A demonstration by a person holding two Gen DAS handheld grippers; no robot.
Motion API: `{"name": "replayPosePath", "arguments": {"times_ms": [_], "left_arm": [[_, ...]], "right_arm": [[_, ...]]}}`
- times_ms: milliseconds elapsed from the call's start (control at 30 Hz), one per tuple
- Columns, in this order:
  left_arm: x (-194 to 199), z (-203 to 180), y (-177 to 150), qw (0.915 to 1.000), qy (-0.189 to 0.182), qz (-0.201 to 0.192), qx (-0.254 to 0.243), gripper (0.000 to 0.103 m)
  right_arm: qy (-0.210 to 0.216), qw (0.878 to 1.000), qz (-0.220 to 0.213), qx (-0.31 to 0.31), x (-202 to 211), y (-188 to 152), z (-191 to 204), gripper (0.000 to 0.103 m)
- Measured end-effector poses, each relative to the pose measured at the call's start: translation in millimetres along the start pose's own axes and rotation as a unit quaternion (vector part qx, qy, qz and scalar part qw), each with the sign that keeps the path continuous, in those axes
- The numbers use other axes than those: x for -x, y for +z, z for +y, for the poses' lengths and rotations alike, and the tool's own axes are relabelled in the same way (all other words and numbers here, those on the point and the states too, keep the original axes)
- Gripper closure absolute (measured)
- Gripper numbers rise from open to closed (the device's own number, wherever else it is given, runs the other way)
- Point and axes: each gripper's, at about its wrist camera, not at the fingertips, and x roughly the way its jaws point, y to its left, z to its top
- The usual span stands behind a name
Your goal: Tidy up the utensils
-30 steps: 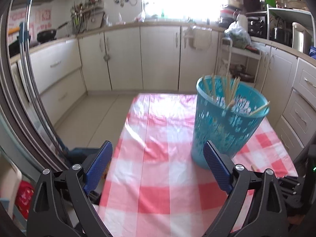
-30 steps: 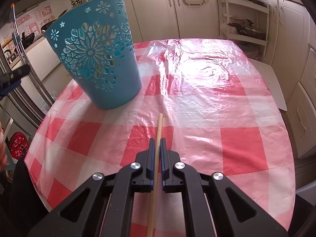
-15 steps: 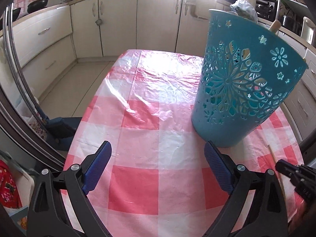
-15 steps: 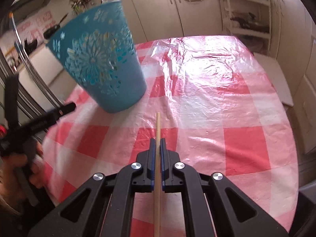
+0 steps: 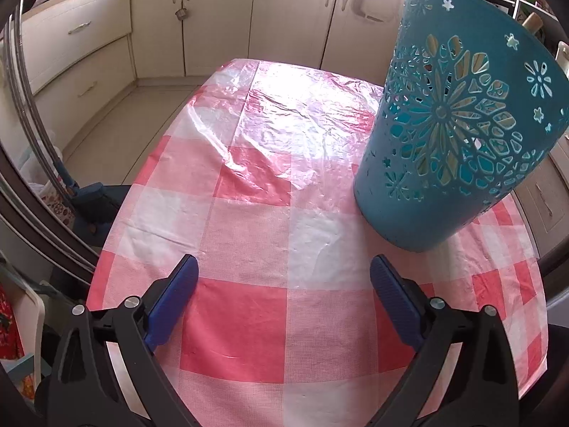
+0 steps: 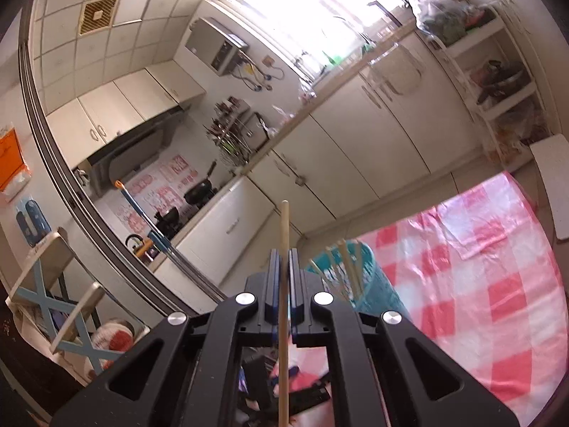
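A teal cut-out basket (image 5: 451, 135) stands on the red-and-white checked tablecloth (image 5: 249, 242), up and to the right of my left gripper (image 5: 282, 281). That gripper is open, its blue pads wide apart over bare cloth with nothing between them. In the right wrist view my right gripper (image 6: 283, 259) is shut on a single wooden chopstick (image 6: 284, 227), which runs between the pads and sticks out beyond them. It is raised and tilted, high over the table. The basket (image 6: 373, 284) sits below and right of it, with several chopsticks (image 6: 350, 270) standing inside.
Cream kitchen cabinets (image 5: 220, 25) line the far wall and both sides. A steel door frame (image 5: 21, 114) curves along the left. A folding stool (image 6: 53, 284) stands by the table's near-left corner. A white seat (image 6: 553, 178) is beyond the table's far right side.
My right gripper has lifted the chopstick off the tablecloth and swung up and over, rolling as it rose. My left gripper dropped lower toward the cloth, still open.
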Motion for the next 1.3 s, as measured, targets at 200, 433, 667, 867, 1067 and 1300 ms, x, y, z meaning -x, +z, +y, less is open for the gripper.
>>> {"name": "replayPosePath", "arguments": {"times_ms": [200, 433, 667, 867, 1067, 1300], "left_arm": [[-1.6, -6.4, 1.7, 0.9998, 0.007, 0.005, -0.016, 0.009], [-0.5, -3.7, 1.8, 1.0000, -0.002, 0.002, -0.006, 0.008], [-0.3, 3.4, 2.3, 0.9999, -0.015, 0.000, 0.002, 0.008], [10.2, 13.4, 2.6, 0.9996, 0.008, 0.001, 0.027, 0.008], [73.4, -0.4, 6.1, 0.9988, 0.024, -0.042, 0.000, 0.008], [178.7, -33.1, -1.5, 0.9906, -0.013, -0.110, -0.080, 0.008]], "right_arm": [[-0.041, 0.995, -0.072, 0.059, -56.4, 33.9, 36.1, 0.098], [-0.138, 0.981, -0.075, 0.111, -113.1, 12.0, 26.7, 0.097], [-0.153, 0.976, 0.000, 0.156, -110.6, -27.3, 19.5, 0.094], [-0.170, 0.972, 0.043, 0.157, -65.1, -57.0, 17.3, 0.064], [-0.221, 0.963, 0.075, 0.136, -7.7, -79.4, 18.1, 0.033], [-0.244, 0.961, 0.080, 0.106, 45.8, -87.8, 38.7, 0.014]]}}
